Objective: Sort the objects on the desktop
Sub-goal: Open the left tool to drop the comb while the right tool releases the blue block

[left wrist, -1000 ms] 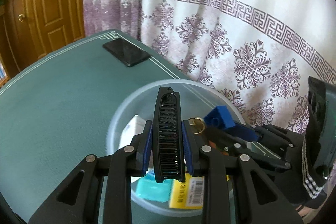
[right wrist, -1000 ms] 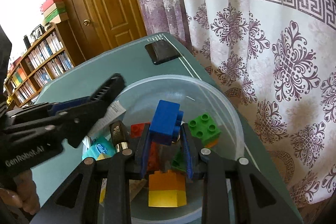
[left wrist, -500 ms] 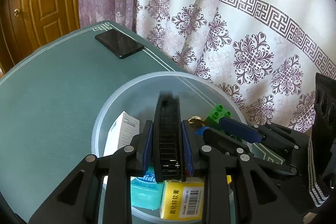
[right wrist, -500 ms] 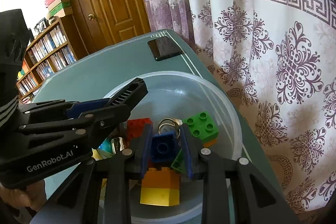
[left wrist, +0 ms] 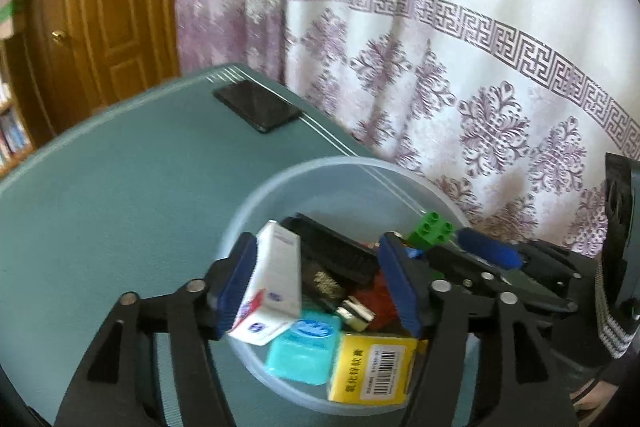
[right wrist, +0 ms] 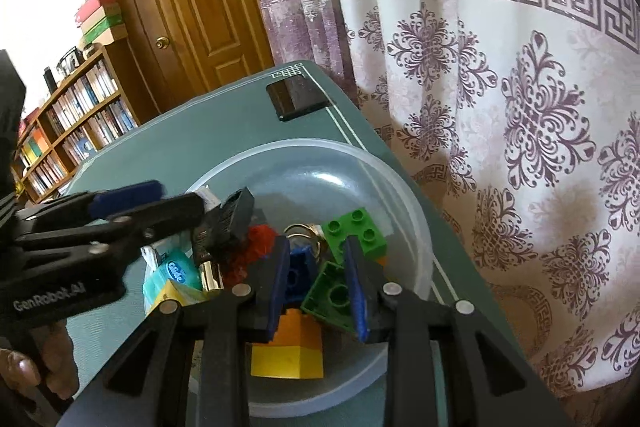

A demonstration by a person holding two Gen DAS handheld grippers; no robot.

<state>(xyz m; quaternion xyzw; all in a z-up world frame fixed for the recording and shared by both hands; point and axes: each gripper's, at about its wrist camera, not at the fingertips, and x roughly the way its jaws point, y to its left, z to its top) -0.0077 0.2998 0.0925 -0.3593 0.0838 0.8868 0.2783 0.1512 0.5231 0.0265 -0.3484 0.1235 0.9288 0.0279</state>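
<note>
The clear plastic bowl (left wrist: 256, 211) sits on the green bench (left wrist: 112, 203) near the curtain-side edge, and it holds the sorted clutter. The black comb (left wrist: 340, 251) lies tilted across the pile inside it, free of your left gripper (left wrist: 316, 283), whose fingers are opening; nothing is pinched between the blue pads, though a white carton (left wrist: 276, 279) with a red and blue end leans against the left pad. Beside the carton lie a teal box (left wrist: 304, 351) with a blue oval logo, a yellow box (left wrist: 372, 367) with a barcode and Chinese print too small to read, a dark tube with a gold end (left wrist: 352, 311) and a red block (left wrist: 376, 303).

Your right gripper (right wrist: 318, 279) hangs over the bowl's other half with its fingers opening too. A blue brick (right wrist: 298, 273) sits between the pads, touching the left one, and a green brick (right wrist: 332, 295) lies tipped against the right one; you are not gripping either. Behind them rest another green brick (right wrist: 356, 231) studs up and a metal ring (right wrist: 304, 231); in front is an orange brick (right wrist: 298, 331) on a yellow one (right wrist: 286, 361).

The left tool's body reads "GenRobot.AI" in the right wrist view. A dark phone (left wrist: 256, 105) lies flat near the bench's far corner, well apart from the bowl.
</note>
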